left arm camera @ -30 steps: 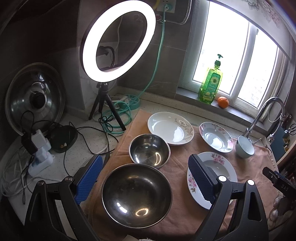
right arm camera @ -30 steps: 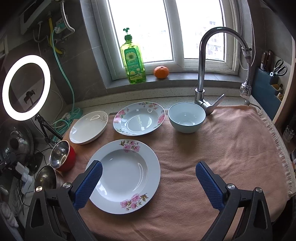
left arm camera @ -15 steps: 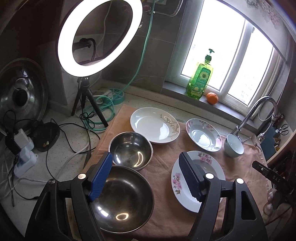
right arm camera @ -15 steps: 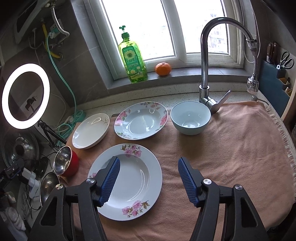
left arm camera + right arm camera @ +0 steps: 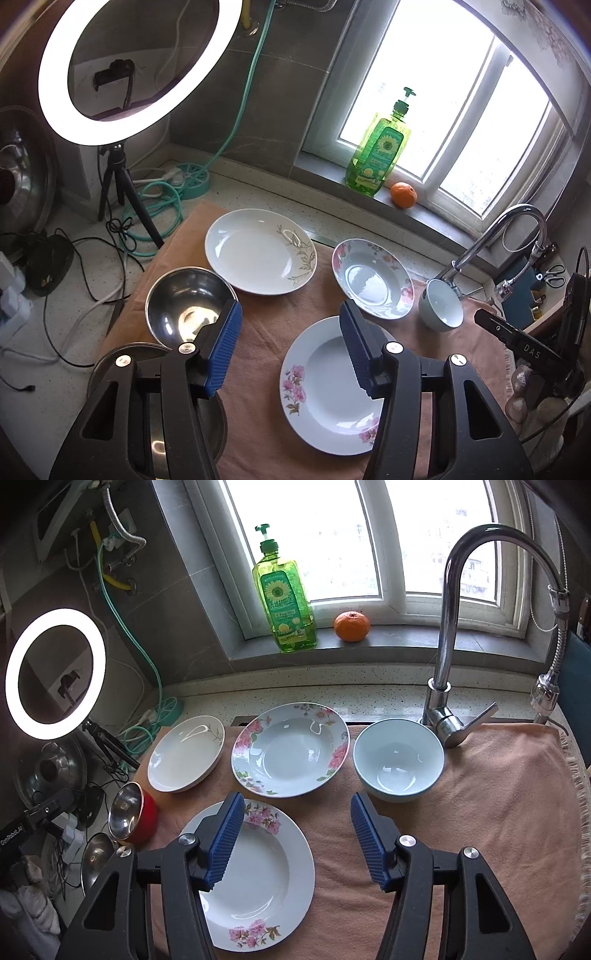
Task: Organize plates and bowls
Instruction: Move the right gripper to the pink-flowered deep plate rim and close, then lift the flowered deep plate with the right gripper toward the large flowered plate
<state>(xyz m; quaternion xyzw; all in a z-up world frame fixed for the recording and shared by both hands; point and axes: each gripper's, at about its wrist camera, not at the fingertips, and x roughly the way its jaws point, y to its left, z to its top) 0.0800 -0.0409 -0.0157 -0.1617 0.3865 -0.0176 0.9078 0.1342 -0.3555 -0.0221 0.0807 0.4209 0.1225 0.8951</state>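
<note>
On the peach cloth stand a small steel bowl, a large steel bowl half hidden under my left finger, a white leaf-patterned plate, a deep floral plate, a flat floral plate and a pale blue bowl. My left gripper hovers over bare cloth, its jaws closing on nothing. My right gripper hangs above the cloth between the flat floral plate and the blue bowl, its jaws closing with nothing held.
A tap rises behind the blue bowl. A soap bottle and an orange sit on the sill. A ring light on a tripod, cables and a green hose crowd the counter to the left.
Both grippers have moved forward over the cloth toward the window, and the jaws of both have narrowed. The large steel bowl has slid under the left gripper. No dish has moved.
</note>
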